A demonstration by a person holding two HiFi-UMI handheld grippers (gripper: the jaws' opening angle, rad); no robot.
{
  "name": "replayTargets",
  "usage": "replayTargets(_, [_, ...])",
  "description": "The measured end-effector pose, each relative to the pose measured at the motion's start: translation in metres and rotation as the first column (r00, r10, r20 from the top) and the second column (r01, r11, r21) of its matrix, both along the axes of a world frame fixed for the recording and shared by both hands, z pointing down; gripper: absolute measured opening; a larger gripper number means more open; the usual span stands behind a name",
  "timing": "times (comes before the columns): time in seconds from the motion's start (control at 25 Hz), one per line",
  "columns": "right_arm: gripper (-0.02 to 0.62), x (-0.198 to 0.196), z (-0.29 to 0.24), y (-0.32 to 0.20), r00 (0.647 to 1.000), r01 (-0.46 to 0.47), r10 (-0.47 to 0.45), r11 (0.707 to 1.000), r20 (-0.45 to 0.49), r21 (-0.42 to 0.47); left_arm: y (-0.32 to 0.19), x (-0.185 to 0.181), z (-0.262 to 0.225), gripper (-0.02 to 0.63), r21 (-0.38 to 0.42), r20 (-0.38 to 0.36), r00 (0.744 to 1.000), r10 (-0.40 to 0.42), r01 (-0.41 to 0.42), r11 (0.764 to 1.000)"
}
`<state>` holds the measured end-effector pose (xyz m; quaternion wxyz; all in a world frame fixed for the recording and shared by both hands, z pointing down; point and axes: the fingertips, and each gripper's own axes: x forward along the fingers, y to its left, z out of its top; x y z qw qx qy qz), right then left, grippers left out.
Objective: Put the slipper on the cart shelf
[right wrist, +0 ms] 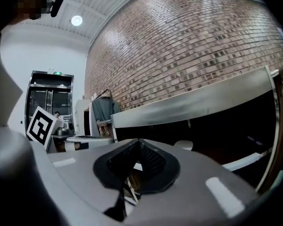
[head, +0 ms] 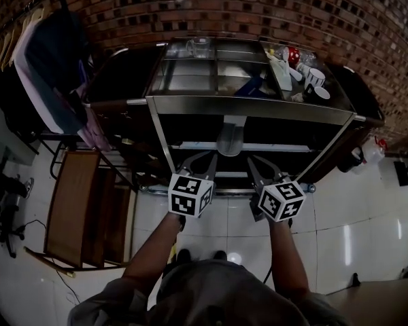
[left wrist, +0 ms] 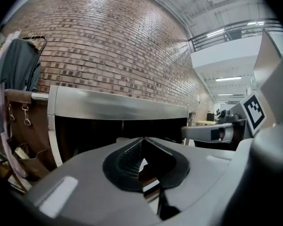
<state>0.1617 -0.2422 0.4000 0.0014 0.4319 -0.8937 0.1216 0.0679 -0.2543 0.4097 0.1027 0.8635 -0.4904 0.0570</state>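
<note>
While the slipper (head: 230, 140) lies on the cart (head: 251, 107) shelf under the steel top, midway along its front edge, the left gripper (head: 199, 160) and right gripper (head: 258, 163) hang just before the cart, each with fingers pressed together on nothing. Cups (head: 311, 77) crowd the top's right corner, and a glass jug (head: 199, 46) stands at its back edge. A clothes rack (head: 44, 60) stands left of the cart, by the brick wall (head: 258, 5).

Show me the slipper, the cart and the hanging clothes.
slipper (head: 230, 140), head view, middle of its grey body.
cart (head: 251, 106), head view, its front top rail.
hanging clothes (head: 58, 60), head view, the dark garment.
</note>
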Motion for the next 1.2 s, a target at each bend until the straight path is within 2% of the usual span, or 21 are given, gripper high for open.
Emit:
replayTargets(0.24, [-0.002, -0.024, -0.007, 0.006, 1.000, -0.028, 0.028, 1.000, 0.000, 0.006, 0.006, -0.018, 0.003, 0.008, -0.031, -0.012, 0.998, 0.054, -0.054, 0.998])
replayTargets(0.52, [-0.002, -0.035, -0.009, 0.017, 0.999, -0.041, 0.041, 0.999, -0.009, 0.004, 0.016, -0.019, 0.008, 0.008, -0.048, -0.007, 0.994, 0.108, -0.108, 0.993])
replayTargets(1.2, [-0.002, -0.039, -0.014, 0.020, 0.999, -0.047, 0.047, 0.999, -0.003, 0.009, 0.016, -0.016, 0.007, 0.008, -0.033, -0.005, 0.992, 0.124, -0.124, 0.992])
